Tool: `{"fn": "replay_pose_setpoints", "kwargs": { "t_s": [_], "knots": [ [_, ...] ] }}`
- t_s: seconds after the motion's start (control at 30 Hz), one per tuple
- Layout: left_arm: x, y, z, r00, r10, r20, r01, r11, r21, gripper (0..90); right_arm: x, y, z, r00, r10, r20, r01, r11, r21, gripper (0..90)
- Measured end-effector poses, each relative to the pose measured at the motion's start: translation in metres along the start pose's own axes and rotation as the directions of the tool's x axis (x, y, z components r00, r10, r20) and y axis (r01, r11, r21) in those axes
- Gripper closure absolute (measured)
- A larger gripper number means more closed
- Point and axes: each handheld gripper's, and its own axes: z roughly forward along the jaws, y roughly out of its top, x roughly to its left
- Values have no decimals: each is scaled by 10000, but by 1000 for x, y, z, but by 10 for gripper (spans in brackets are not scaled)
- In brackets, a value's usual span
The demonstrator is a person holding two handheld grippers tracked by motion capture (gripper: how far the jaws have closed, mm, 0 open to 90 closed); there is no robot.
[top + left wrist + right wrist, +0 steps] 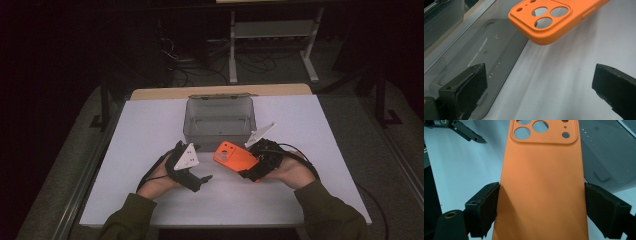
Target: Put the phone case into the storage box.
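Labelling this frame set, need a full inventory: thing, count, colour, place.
Orange silicone phone case: 1, orange, held above the table before the bin, between the right gripper's jaws.
Grey translucent plastic bin: 1, grey, table centre, open.
White table top: 1, white, under everything.
White metal frame: 1, white, floor beyond the table.
Left gripper: 1, black, open, empty, left of the case.
Right gripper: 1, black, shut on the case's long edges.
Olive sleeves: 2, bottom edge.
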Motion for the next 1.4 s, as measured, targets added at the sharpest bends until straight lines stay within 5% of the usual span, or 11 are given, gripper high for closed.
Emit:
{"fn": "replay_pose_setpoints", "kwargs": {
  "t_s": [0.53,0.7,1.1,1.4],
  "knots": [
    [-9,2,1,9885,1365,-655,-1349,9905,280,0,1,0,1,10000,33,7,-33,10000,77,154],
    [-13,3,2,9795,1830,-839,-1800,9828,423,0,1,0,1,10000,24,10,-24,10000,84,154],
    [-19,4,4,9448,3001,-1317,-2911,9530,838,0,1,0,1,10000,-5,34,5,10000,85,154],
    [-22,5,5,9335,3299,-1405,-3200,9432,890,0,0,0,2,10000,-35,45,34,10000,86,154]
  ]
}}
